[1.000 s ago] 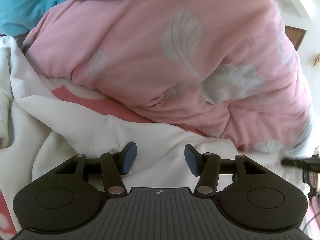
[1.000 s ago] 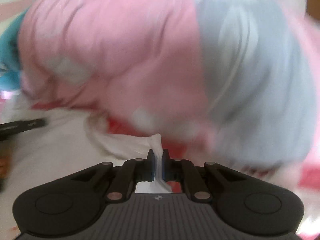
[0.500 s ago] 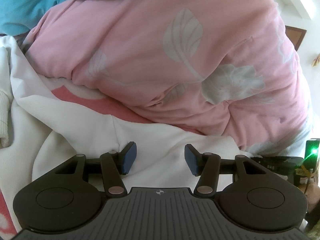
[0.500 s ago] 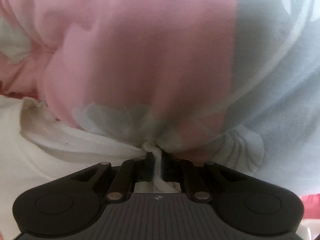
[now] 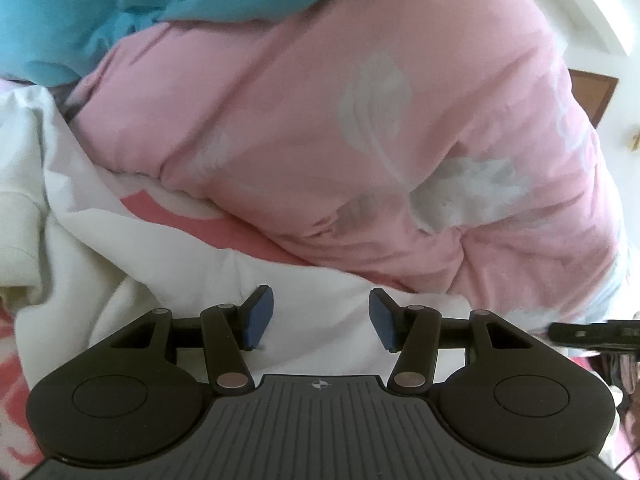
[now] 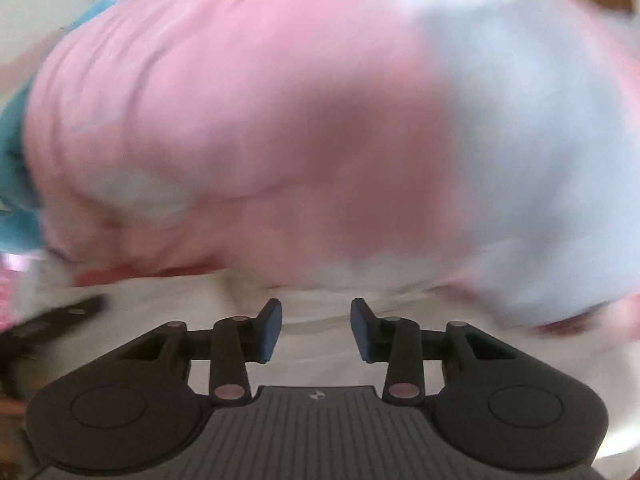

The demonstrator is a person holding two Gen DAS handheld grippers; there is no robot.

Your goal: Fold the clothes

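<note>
Right up close in the left wrist view, the left gripper (image 5: 320,318) has its blue pads spread wide with nothing between them, hovering over a white garment (image 5: 168,280) that's lying rumpled across the bed. Same deal on the other side: the right gripper (image 6: 316,330) is spread apart too, empty, and the white garment (image 6: 320,320) sits just under and ahead of its fingers. That view is pretty motion-blurred, so fine detail is a wash.

Under the white cloth you can see bits of a pink-and-white patterned bedsheet (image 5: 12,364) poking out at the lower left. At the far right edge of the left view there's a black bar (image 5: 592,332), probably the other gripper, but it's too cut off to be sure.

Just behind the garment, a big puffy pink duvet (image 5: 320,140) with pale leaf and flower prints piles up and fills most of both views; in the right view part of it looks light blue-grey. A bright turquoise blanket (image 5: 80,12) sits on top of it at the upper left.

Further back, white wall (image 5: 600,8) and a brown wooden panel (image 5: 592,92) show at the upper right.
</note>
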